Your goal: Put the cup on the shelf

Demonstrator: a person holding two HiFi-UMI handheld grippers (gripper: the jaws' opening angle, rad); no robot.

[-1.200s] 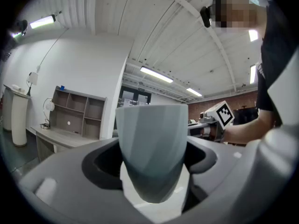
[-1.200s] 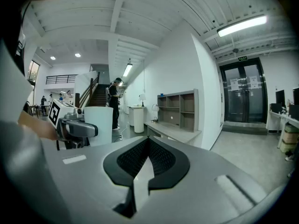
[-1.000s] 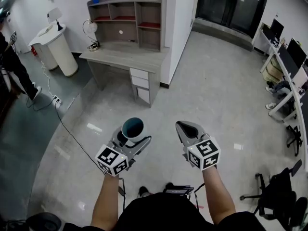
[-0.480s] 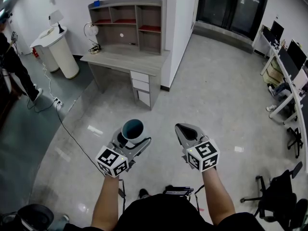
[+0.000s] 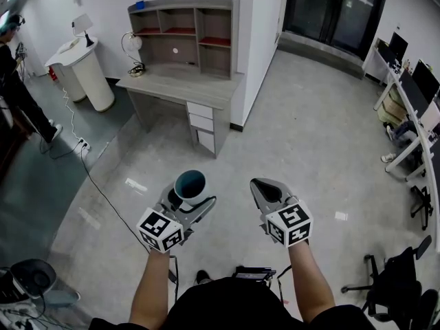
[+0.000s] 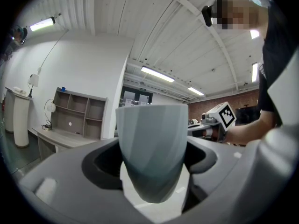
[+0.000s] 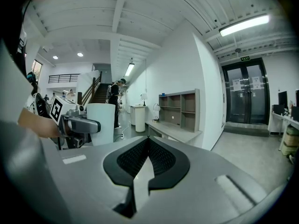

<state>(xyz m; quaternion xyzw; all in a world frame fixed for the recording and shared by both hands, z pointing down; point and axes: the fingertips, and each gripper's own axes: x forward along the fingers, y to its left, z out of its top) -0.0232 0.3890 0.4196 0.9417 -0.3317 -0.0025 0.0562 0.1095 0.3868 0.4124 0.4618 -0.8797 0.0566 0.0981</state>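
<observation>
The left gripper pinches the cup, a pale grey-blue, faceted tumbler with a dark teal inside. Its two jaws press on opposite sides of the cup's body, and the cup stands upright, mouth up. In the left gripper view the cup fills the gap between the jaws, its tapered base showing between them. Just beside it, the right gripper is held out at about the same height, its jaws pressed together tip to tip with nothing between them. Both hang over the polished grey floor in front of the person's bare forearms. Well ahead, against the white wall, stands a grey desk with drawers. The shelf sits on its back edge — open compartments, some with red boards — well apart from the cup. A desk lamp stands at the desk's left end, and a white round pedestal stands farther left. A dark cable trails across the floor, and another person stands at the left edge.
</observation>
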